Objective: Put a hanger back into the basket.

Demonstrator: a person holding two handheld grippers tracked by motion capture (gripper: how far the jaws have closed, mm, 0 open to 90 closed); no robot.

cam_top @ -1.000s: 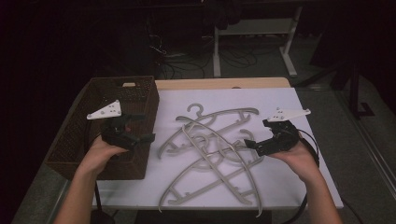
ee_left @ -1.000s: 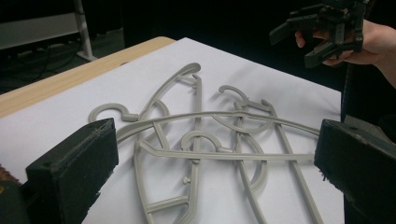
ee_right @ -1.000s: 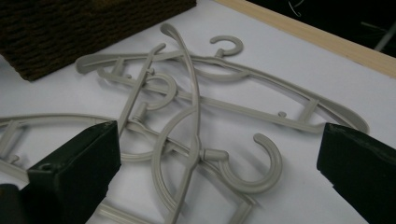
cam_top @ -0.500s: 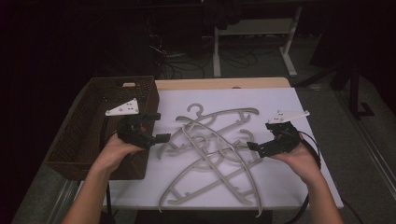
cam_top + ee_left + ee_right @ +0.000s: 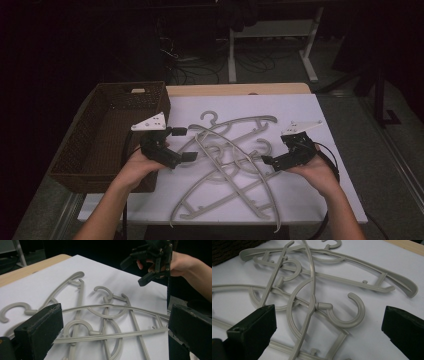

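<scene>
Both sides closing in on the tangled pile of grey plastic coat hangers (image 5: 227, 165), lying mid-tabletop on the white sheet (image 5: 330, 195), just right of the dark woven wicker basket (image 5: 100, 135). Left hand-held gripper (image 5: 186, 145) jaws wide apart, empty, at the pile's left edge. Right hand-held gripper (image 5: 266, 161) likewise spread, nothing between. Best bet, I'd say: pinch one top hanger's hook (image 5: 352, 312), lift slowly so the others slide free.
</scene>
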